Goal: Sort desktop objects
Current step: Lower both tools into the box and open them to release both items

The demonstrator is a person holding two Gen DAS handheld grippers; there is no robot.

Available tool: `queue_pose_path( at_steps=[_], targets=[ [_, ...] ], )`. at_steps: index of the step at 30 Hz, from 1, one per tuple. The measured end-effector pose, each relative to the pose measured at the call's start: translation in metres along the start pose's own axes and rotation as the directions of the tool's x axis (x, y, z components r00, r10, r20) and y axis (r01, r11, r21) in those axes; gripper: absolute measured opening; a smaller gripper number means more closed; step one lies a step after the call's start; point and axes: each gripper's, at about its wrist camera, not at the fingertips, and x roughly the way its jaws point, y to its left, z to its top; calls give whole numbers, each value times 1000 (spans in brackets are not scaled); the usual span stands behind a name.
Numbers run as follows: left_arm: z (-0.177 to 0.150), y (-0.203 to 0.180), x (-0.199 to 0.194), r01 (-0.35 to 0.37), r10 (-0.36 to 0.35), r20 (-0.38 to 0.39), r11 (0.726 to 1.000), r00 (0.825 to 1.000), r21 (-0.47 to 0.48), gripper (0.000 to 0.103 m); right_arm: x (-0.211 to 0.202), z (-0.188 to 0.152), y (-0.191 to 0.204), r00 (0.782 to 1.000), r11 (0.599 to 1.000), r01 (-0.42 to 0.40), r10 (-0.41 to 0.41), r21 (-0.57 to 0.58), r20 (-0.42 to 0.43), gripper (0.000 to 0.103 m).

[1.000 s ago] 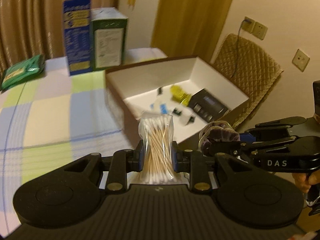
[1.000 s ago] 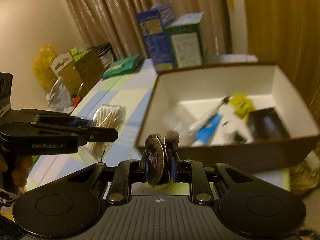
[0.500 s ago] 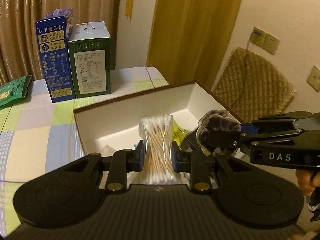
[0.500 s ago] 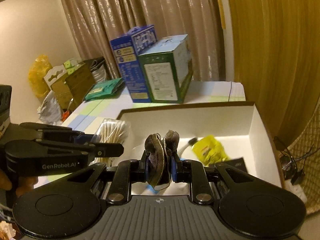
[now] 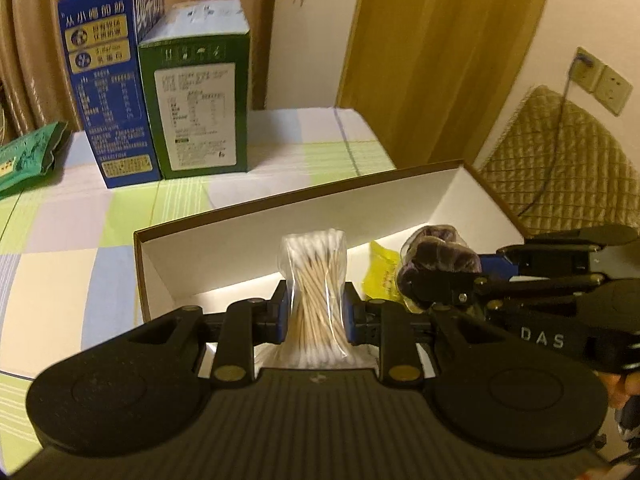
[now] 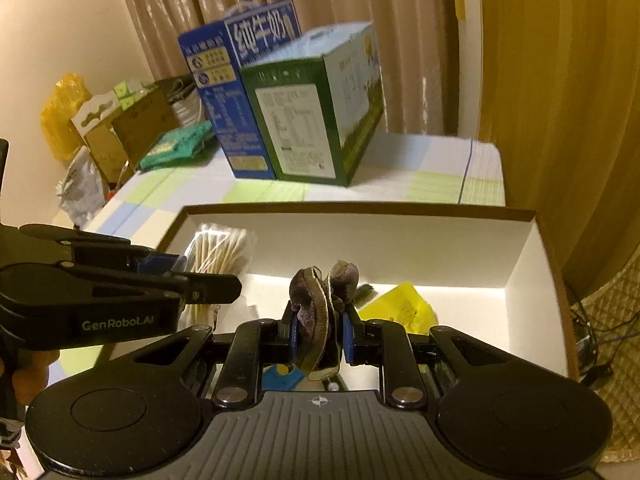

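My left gripper (image 5: 316,312) is shut on a clear bag of cotton swabs (image 5: 316,280), held upright over the near left part of the open white box (image 5: 280,228). My right gripper (image 6: 318,330) is shut on a dark purple hair scrunchie (image 6: 320,300) above the same box (image 6: 532,264). In the left wrist view the right gripper (image 5: 436,292) reaches in from the right with the scrunchie (image 5: 440,256). The right wrist view shows the left gripper (image 6: 224,284) and its swab bag (image 6: 218,248) at the left. A yellow packet (image 6: 400,308) lies inside the box.
A blue milk carton (image 5: 108,84) and a green carton (image 5: 200,100) stand behind the box on the checked tablecloth (image 5: 60,248). A green pouch (image 5: 28,156) lies at the far left. A quilted chair back (image 5: 568,160) stands beyond the box on the right. Cardboard boxes and bags (image 6: 100,128) sit off the table's far side.
Both grippers have moved forward over the box with their loads still held. The box now sits directly below them, and the cartons look nearer.
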Motion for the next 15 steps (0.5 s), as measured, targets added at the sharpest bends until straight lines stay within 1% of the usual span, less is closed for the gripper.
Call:
queue_pose_path(
  at_steps=[6,15],
  targets=[
    [7,5,27,-33,33,-37,999,999,6,21,21,7,-6,999,1000,-11,11,-2,-31,18],
    [8,11,55,-41,42,-90,999,995,7,22,37,10,-13,998,1000,-20,21,17,-55,18]
  ],
)
